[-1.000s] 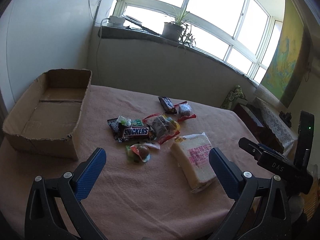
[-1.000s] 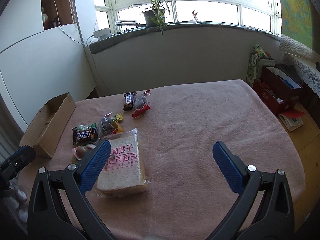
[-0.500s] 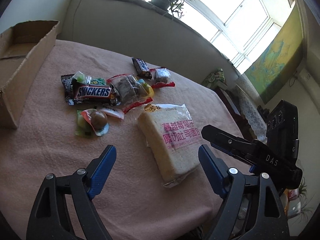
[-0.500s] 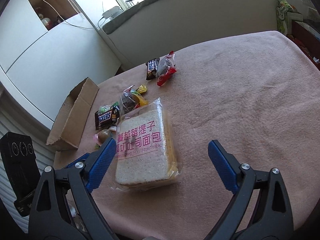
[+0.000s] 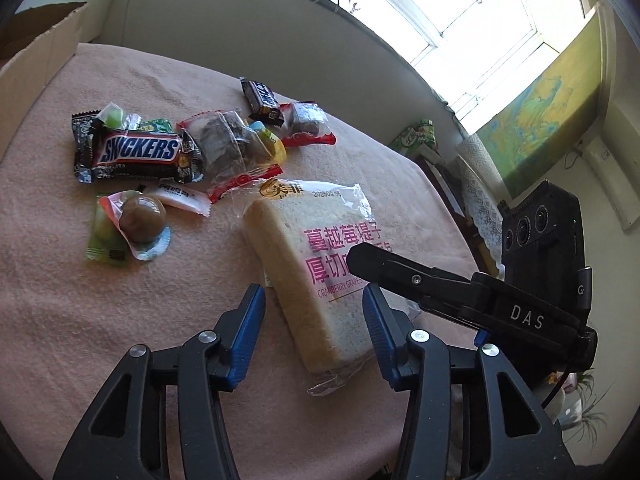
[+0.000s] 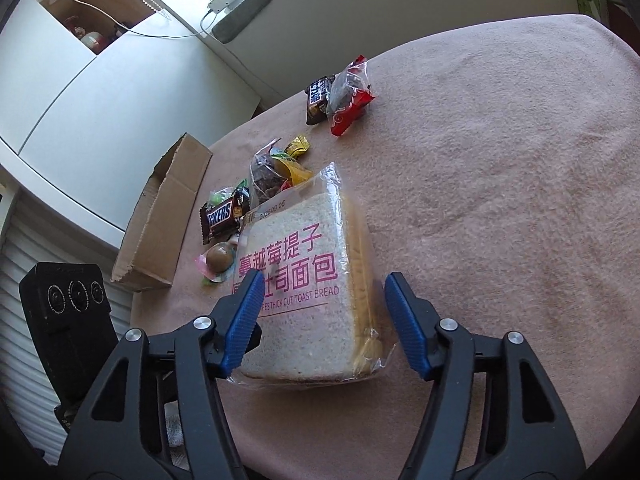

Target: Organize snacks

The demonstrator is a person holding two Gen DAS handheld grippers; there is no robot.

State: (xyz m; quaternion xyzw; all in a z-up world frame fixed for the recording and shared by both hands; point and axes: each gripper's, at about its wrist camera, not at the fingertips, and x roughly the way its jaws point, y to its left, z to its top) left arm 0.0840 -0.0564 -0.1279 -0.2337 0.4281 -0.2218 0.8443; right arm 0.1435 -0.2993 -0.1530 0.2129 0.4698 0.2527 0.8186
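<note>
A clear packet of sliced toast bread (image 5: 296, 248) (image 6: 304, 256) with pink print lies on the pink tablecloth. My left gripper (image 5: 314, 320) is low over its near corner, jaws closing, and the corner lies between the blue pads without being pressed. My right gripper (image 6: 324, 316) straddles the packet's near end, jaws also closing, with a gap still showing at the right pad. Past the bread lie a Snickers bar (image 5: 138, 150) (image 6: 220, 216), a round brown sweet (image 5: 140, 218) and other small packets. An open cardboard box (image 6: 160, 232) (image 5: 36, 60) stands at the left.
A small dark chocolate bar (image 6: 318, 96) and a red-edged packet (image 6: 350, 100) lie farther back. The right gripper's black arm (image 5: 440, 284) reaches over the bread's right side. Bare tablecloth (image 6: 500, 160) spreads to the right. A wall and window sill stand behind the table.
Both grippers have sunk and tipped down toward the bread, which now sits close between their pads. Both pairs of jaws have narrowed a good deal.
</note>
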